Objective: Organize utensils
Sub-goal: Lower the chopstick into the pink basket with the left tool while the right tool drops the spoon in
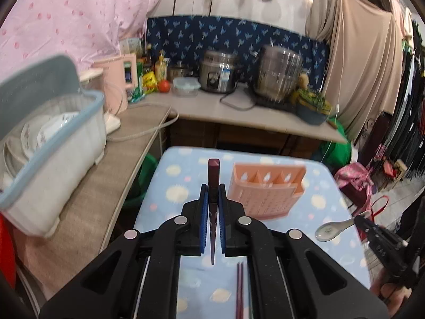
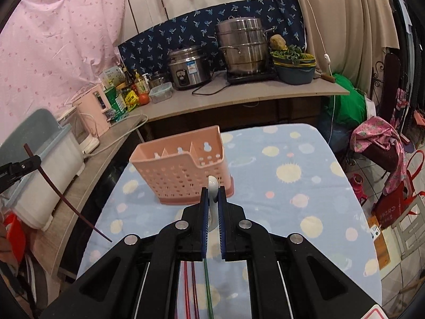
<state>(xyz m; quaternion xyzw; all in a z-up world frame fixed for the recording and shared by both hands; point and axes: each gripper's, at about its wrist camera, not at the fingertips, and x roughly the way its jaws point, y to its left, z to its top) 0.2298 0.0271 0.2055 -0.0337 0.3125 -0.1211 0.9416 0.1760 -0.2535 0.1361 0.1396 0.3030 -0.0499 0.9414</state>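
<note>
Spoon (image 2: 212, 186) bowl hidden between pads (image 2: 204, 212)

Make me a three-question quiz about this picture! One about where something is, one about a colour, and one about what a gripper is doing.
1. Where does the utensil holder stand?
A. on the spotted blue table cover
B. in the dish bin
C. on the floor

2. What colour is the holder?
A. green
B. pink
C. black

3. What is the right gripper doing?
A. open, holding nothing
B. shut on a white spoon
C. shut on a tomato

Answers:
1 A, its base rests on the cover.
2 B, its walls are pink.
3 B, the spoon sits between its pads.
</note>
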